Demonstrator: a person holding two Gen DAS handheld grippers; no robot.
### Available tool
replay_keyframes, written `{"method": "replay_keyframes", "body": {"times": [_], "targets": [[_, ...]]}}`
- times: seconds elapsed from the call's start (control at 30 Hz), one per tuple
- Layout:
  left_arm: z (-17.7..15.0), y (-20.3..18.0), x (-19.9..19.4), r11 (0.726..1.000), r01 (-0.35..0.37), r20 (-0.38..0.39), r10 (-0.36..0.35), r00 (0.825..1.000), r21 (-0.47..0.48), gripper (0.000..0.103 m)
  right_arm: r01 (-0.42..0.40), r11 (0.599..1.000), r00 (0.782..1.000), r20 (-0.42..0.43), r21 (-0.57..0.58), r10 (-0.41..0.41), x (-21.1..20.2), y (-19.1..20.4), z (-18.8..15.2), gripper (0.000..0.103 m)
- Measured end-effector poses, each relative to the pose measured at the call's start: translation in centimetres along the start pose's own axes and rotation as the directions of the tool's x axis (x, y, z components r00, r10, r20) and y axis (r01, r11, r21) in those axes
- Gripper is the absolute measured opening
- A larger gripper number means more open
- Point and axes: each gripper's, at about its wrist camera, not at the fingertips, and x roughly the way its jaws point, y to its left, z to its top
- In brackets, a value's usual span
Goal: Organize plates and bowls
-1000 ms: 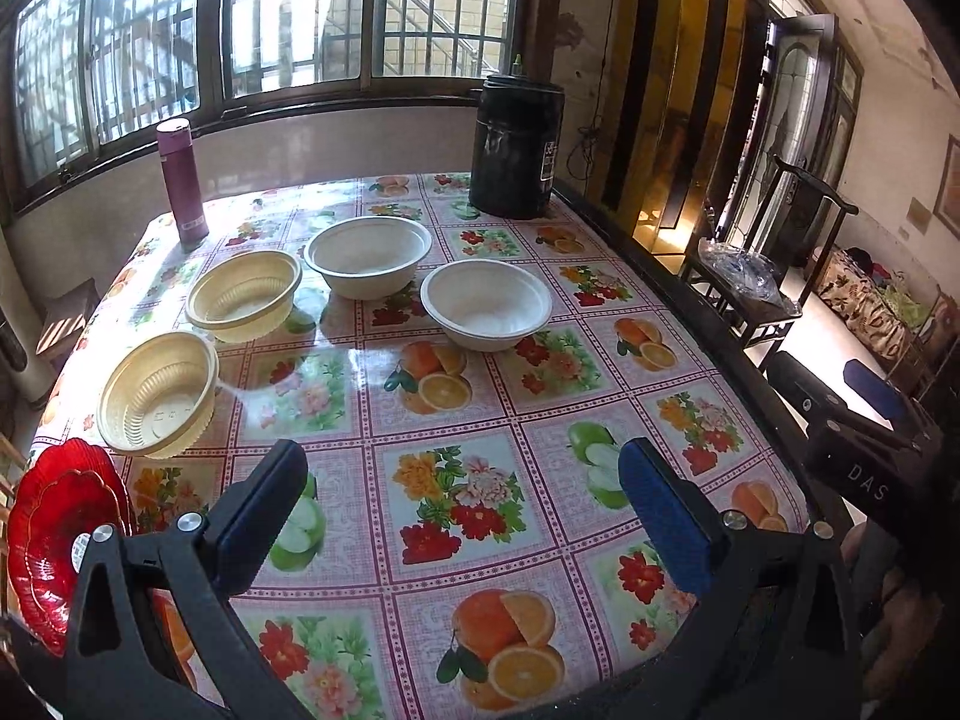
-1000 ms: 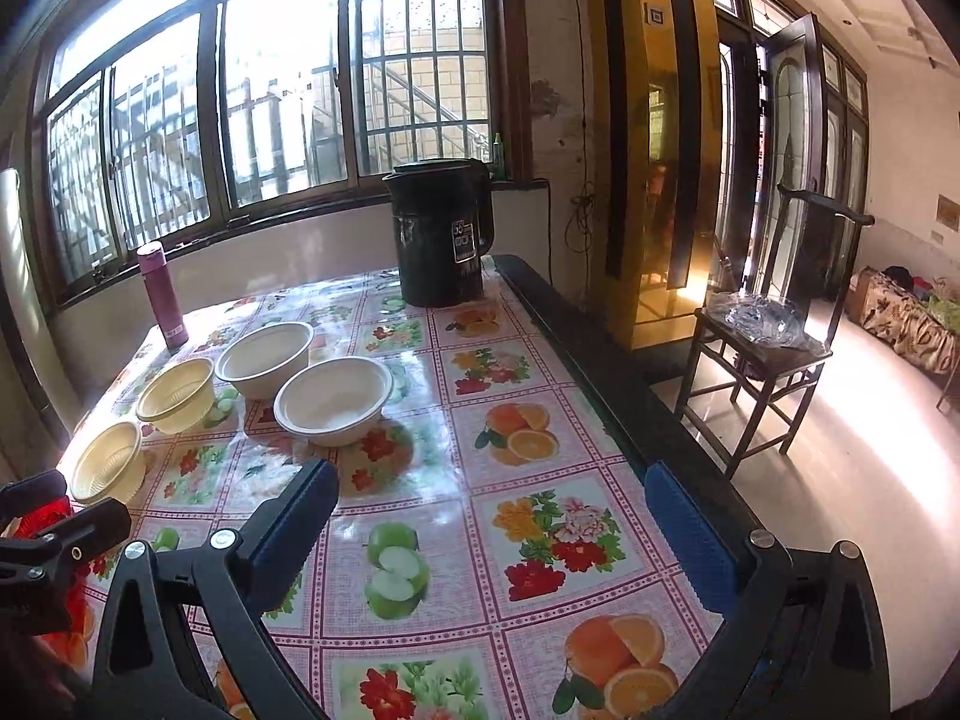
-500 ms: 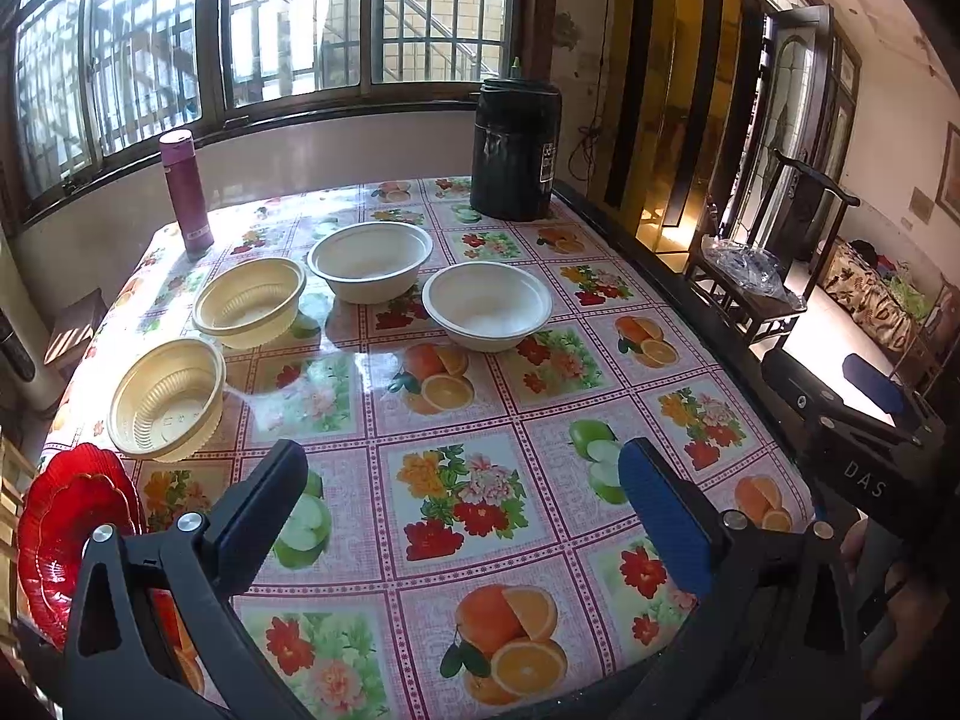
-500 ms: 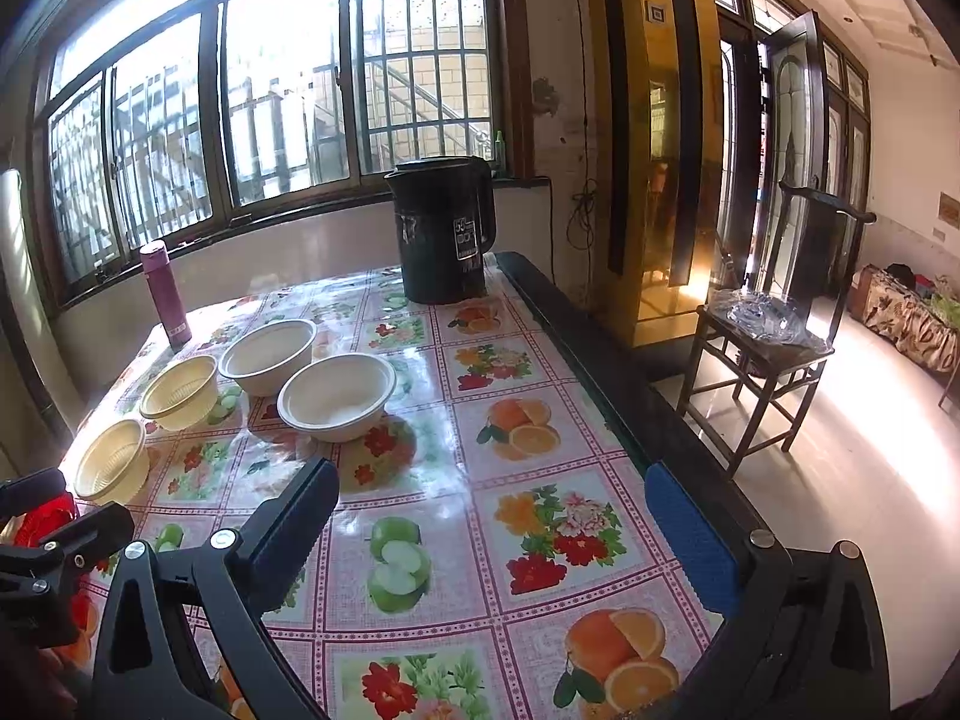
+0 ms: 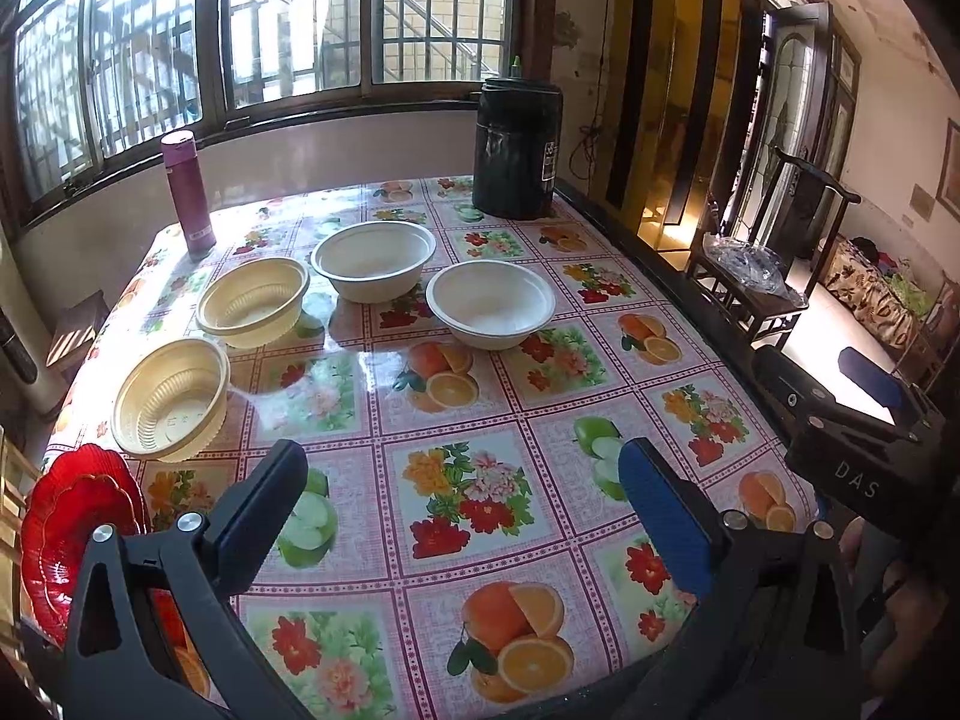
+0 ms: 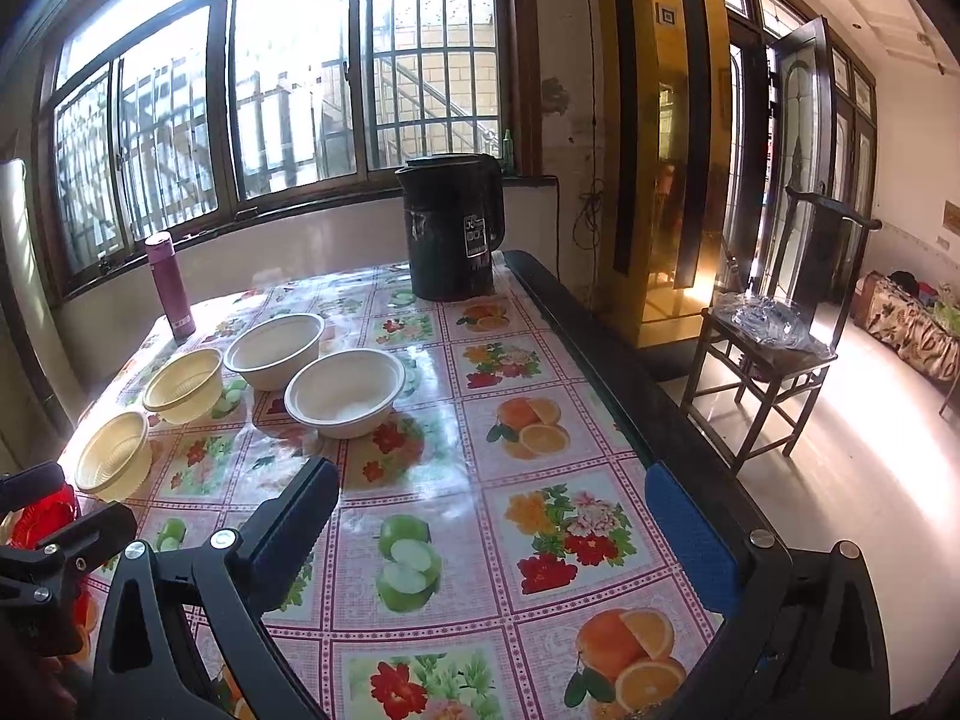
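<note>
Both grippers hover over the near edge of the table with nothing in them — the left gripper is spread wide, and so is the right gripper. The red plates sit stacked at the near left corner. Past them, along the left edge, are the two yellow bowls. The two white bowls sit near the middle — a black kettle stands at the far edge. A good start is likely to pinch one bowl by its rim, lift it straight up, and set it gently into its twin.
</note>
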Motion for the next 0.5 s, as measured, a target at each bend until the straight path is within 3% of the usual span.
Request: {"method": "replay_keyframes", "body": {"times": [0.5], "targets": [[-0.2,0.5,0.0,1.000,-0.011,0.005,0.011,1.000,0.003,0.103,-0.018,1.000,1.000,-0.009,-0.023,0.018,0.7,1.5,-0.1,0.103]]}}
